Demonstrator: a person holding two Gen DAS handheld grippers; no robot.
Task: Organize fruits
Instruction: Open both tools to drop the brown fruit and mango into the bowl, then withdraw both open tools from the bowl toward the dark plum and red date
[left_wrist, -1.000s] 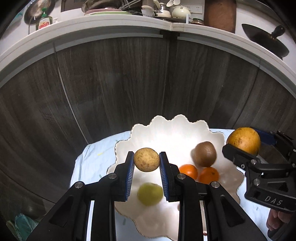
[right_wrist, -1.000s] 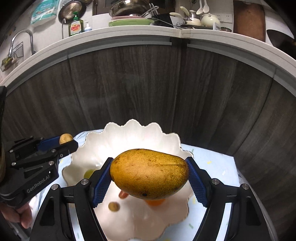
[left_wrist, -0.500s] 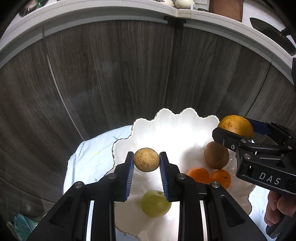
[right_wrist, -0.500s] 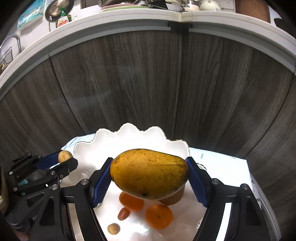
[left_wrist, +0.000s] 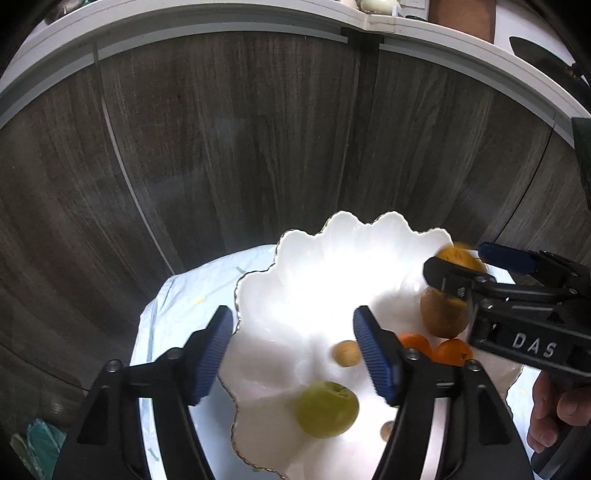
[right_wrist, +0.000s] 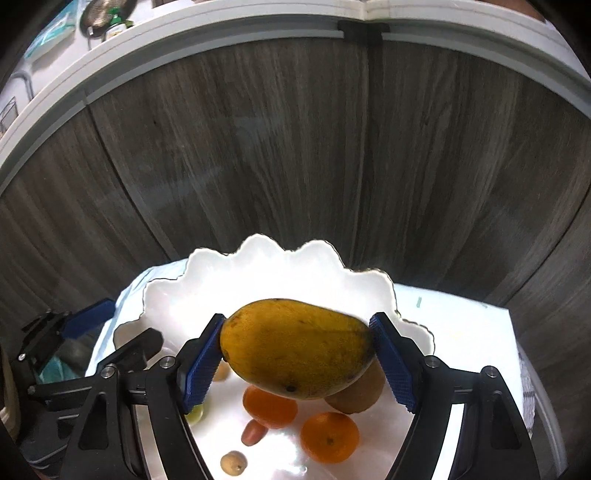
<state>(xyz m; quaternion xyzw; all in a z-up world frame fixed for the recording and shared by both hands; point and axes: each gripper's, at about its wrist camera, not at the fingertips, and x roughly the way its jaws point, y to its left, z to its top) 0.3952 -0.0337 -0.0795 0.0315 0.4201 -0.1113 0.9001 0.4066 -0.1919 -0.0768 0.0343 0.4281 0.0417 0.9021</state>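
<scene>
A white scalloped bowl (left_wrist: 332, 258) sits on a pale cloth. In it lie a green apple (left_wrist: 328, 409), a kiwi (left_wrist: 443, 314), two oranges (left_wrist: 452, 350) and a small tan fruit (left_wrist: 346, 353), blurred. My left gripper (left_wrist: 293, 345) is open and empty above the bowl. My right gripper (right_wrist: 297, 354) is shut on a yellow mango (right_wrist: 295, 354) held just above the bowl (right_wrist: 258, 266), over the oranges (right_wrist: 330, 437) and kiwi (right_wrist: 360, 395). The right gripper also shows at the right of the left wrist view (left_wrist: 458, 266).
A dark wood cabinet front (left_wrist: 258, 147) rises right behind the bowl, under a white counter edge (left_wrist: 221, 18). The pale cloth (left_wrist: 184, 295) covers a small table. A small reddish fruit (right_wrist: 254, 432) and a small tan fruit (right_wrist: 232, 463) lie near the bowl's front.
My left gripper has opened and let go of the small tan fruit, which has dropped into the bowl. My right gripper has lowered the mango closer to the bowl.
</scene>
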